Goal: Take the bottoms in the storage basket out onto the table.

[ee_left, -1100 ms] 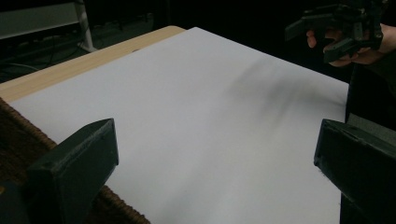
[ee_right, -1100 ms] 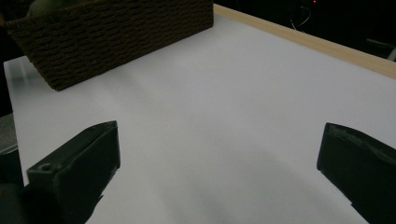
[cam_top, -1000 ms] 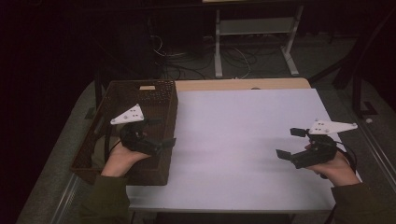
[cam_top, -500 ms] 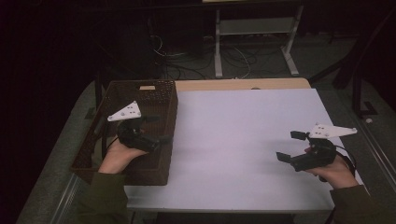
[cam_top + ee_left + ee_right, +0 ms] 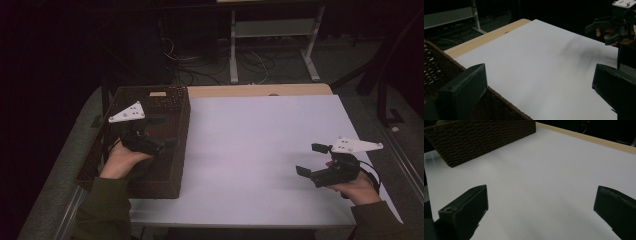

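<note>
My left gripper (image 5: 162, 131) hung over the dark wicker basket (image 5: 172, 172) at the left edge of the table (image 5: 260, 150), its jaws spread wide and holding nothing, the basket's woven rim just beneath them in the left gripper view. My right gripper (image 5: 312, 160) hovered low over the white tabletop near its right front corner, well apart from the basket, jaws likewise parted and empty. The basket's inside was too dark to make out

Dim room, dark toward upper left. White metal stand (image 5: 272, 37) at top centre. Tangled cables (image 5: 200, 62) on grey floor (image 5: 345, 65).
</note>
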{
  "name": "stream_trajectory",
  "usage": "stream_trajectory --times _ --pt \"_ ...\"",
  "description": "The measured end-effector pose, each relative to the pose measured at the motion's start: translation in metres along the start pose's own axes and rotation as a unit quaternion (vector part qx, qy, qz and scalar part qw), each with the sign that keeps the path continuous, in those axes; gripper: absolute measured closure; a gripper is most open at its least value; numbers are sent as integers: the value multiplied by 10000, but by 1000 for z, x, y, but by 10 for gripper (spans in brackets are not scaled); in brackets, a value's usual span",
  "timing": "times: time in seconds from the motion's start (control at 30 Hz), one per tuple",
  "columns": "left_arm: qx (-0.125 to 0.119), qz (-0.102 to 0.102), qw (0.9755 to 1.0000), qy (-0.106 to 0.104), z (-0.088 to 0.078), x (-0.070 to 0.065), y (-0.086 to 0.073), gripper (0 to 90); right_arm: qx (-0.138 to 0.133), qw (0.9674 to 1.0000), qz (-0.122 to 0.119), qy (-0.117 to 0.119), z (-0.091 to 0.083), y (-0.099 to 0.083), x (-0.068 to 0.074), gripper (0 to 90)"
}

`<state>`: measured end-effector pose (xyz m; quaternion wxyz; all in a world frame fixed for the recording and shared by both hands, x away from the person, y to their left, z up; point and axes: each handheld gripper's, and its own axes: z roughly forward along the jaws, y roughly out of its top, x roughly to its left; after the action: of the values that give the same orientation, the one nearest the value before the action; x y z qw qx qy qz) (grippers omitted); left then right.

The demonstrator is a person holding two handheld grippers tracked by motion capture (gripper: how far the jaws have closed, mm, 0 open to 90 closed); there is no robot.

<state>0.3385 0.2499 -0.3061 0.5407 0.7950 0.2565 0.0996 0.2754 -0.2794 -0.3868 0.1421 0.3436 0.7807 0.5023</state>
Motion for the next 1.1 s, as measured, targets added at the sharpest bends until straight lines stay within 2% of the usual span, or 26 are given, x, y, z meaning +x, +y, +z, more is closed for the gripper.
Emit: stream_trajectory --times 0.5,1.1 --pt "-80 -40 9993 352 -26 7 -5 0 -65 10000 -33 -4 1 -3 1 0" --pt "-6 -56 9983 575 -40 20 -13 0 -22 10000 14 -10 3 -13 6 0"
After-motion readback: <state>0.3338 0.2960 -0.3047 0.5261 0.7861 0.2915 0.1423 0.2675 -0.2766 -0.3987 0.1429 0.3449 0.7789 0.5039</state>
